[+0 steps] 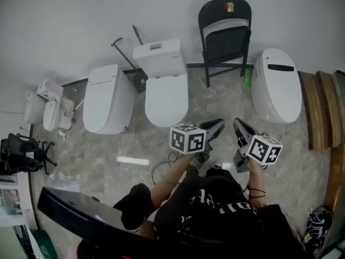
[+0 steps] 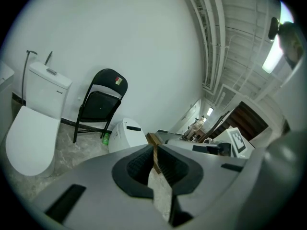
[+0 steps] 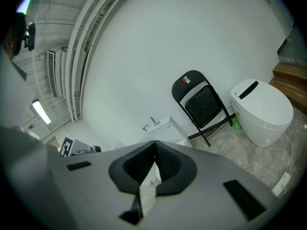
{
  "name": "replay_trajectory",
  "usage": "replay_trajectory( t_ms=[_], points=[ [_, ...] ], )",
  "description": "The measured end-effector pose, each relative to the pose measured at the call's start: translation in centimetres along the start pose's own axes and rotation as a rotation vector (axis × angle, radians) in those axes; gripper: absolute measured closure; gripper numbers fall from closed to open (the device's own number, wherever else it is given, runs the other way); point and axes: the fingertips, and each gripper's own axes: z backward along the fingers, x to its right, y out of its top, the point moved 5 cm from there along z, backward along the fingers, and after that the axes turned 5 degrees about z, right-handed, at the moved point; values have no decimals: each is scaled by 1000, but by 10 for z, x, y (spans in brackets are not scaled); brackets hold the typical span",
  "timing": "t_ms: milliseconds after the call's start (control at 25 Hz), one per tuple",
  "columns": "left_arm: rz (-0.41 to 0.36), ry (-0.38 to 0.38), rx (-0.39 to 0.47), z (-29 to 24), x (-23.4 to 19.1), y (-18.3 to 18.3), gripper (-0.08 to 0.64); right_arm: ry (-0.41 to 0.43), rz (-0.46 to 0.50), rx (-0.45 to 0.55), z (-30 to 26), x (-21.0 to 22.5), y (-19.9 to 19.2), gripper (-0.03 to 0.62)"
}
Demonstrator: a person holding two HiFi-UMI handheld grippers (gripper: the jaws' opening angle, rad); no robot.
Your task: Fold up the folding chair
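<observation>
A black metal folding chair [image 1: 225, 36] stands on its legs against the far white wall, between two white toilets; its seat panel is tipped up steeply toward the backrest. The chair [image 2: 100, 104] appears left of centre in the left gripper view, and the chair [image 3: 204, 104] appears right of centre in the right gripper view. My left gripper [image 1: 218, 125] and right gripper [image 1: 237, 124] are held side by side well short of the chair, both pointing toward it. The left gripper [image 2: 154, 150] shows only a thin slit between its pads; the right gripper [image 3: 154, 145] has its pads together. Neither holds anything.
White toilets stand along the wall: one [image 1: 164, 82] left of the chair, another [image 1: 108, 99] further left, and one [image 1: 276, 85] to its right. A green bottle [image 1: 247, 77] sits by the chair's leg. Wooden steps [image 1: 318, 109] line the right side. A cable [image 1: 161, 169] lies on the floor.
</observation>
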Motion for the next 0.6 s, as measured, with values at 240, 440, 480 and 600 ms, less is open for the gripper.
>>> replay_trajectory(
  t_ms=[240,440,480,600],
  points=[
    [-26,-17,-25,54,-27,4,534,-8,-13,22,-28,-54,-22,578],
    [-39,-49,-47,85,-47,9,534,-27,-30,32,-49,-87,-43,577],
    [-41,-57,-50,90,-49,8,534,-34,-28,33,-51,-92,-48,578],
    [-43,-83,-53,101,-56,5,533,-49,-17,33,-55,-107,-60,578]
  ],
)
